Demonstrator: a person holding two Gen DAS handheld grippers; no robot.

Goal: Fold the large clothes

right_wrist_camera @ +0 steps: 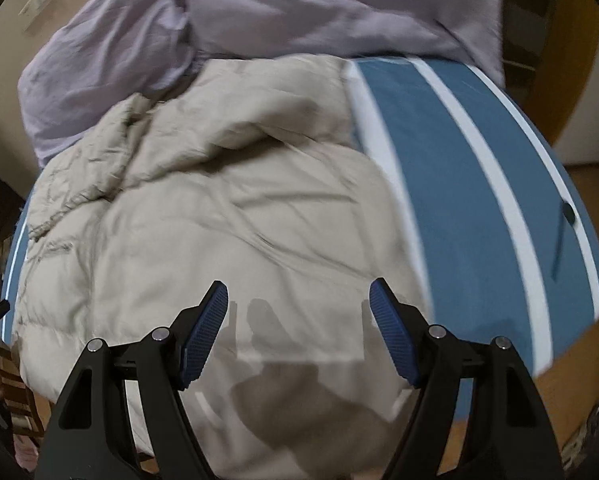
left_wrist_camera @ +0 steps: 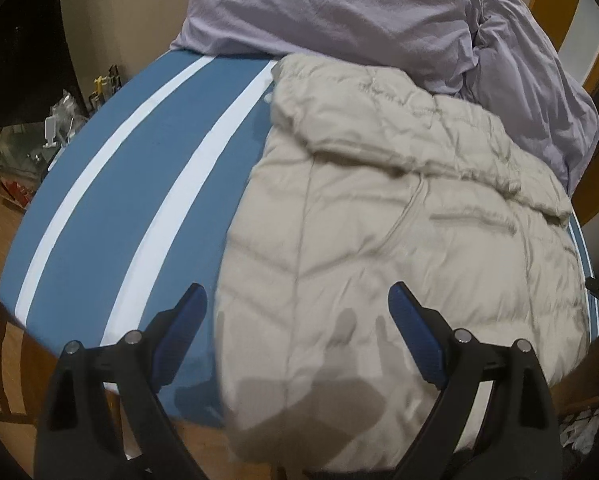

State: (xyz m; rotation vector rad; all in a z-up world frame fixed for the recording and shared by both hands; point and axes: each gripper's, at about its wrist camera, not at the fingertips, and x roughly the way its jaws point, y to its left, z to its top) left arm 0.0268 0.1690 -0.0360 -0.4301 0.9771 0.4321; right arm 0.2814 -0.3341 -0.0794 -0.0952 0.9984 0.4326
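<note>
Beige puffy jacket (left_wrist_camera: 399,216), quilted and rumpled, spread on blue striped bed (left_wrist_camera: 111,184) near lilac bedding (left_wrist_camera: 339,12). Left gripper (left_wrist_camera: 297,312) and right gripper (right_wrist_camera: 298,308) angled down above near hem, fingers apart, empty.

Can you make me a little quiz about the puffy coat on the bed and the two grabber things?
1. True or false: the left gripper is squeezing the beige puffy jacket.
2. What lies at the far end of the bed, behind the jacket? A) a lilac duvet B) a red towel C) a cardboard box
3. Fill in: the bed cover is blue with ___ stripes.

Key:
1. False. Its jaws stand wide open above the jacket, gripping nothing; the right gripper is open too.
2. A, the lilac duvet.
3. White.
</note>
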